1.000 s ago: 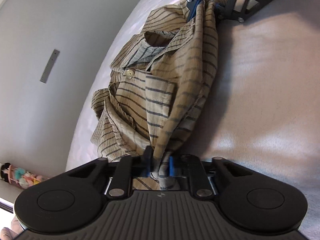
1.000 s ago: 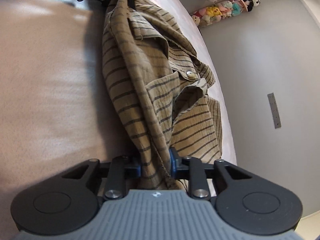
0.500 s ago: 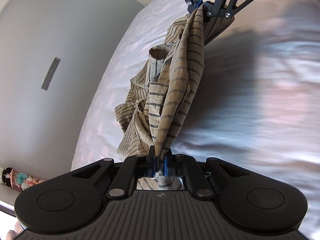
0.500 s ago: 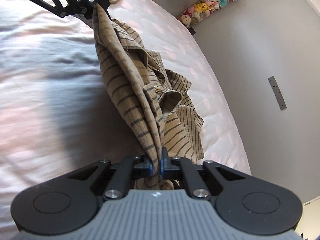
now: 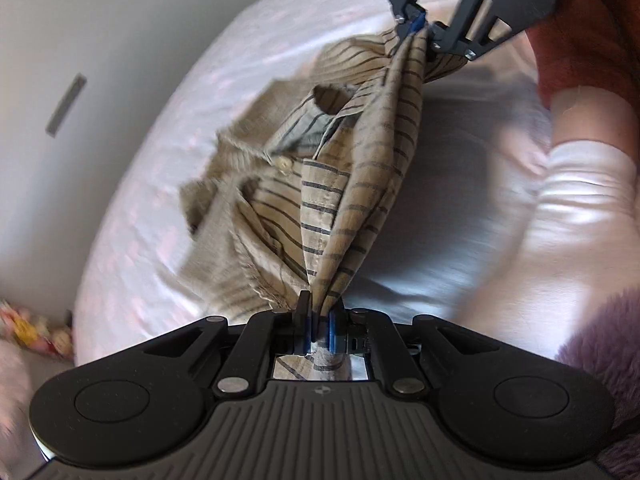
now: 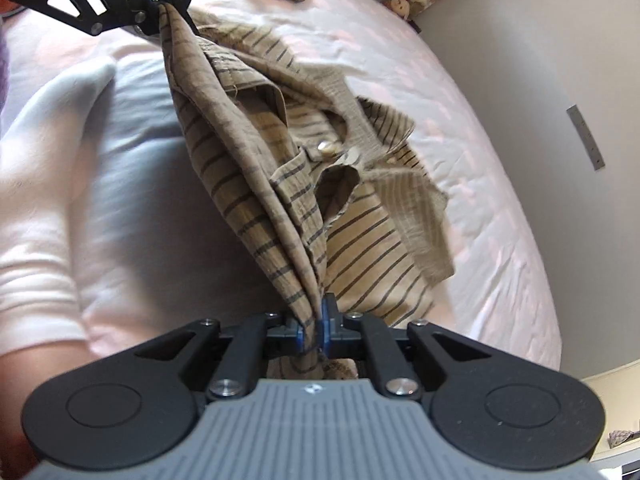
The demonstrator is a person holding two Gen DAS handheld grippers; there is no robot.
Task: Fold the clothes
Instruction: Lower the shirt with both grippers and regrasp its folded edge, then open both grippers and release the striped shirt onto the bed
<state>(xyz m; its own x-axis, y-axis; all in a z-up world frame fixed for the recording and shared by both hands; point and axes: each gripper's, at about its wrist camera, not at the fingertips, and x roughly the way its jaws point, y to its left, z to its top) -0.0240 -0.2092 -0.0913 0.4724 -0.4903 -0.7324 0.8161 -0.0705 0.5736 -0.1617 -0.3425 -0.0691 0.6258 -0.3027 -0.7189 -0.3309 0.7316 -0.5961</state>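
tan striped shirt held taut between two grippers

tan striped shirt (image 5: 360, 184) is stretched in the air above the bed (image 5: 168, 128), one edge pinched at each end, the rest hanging bunched with a button (image 6: 326, 148) showing. the step in hand is judged to be a lift to straighten the cloth; an even lay-down is called for next. left gripper (image 5: 320, 326) and right gripper (image 6: 314, 330) are each clamped tight on fabric.
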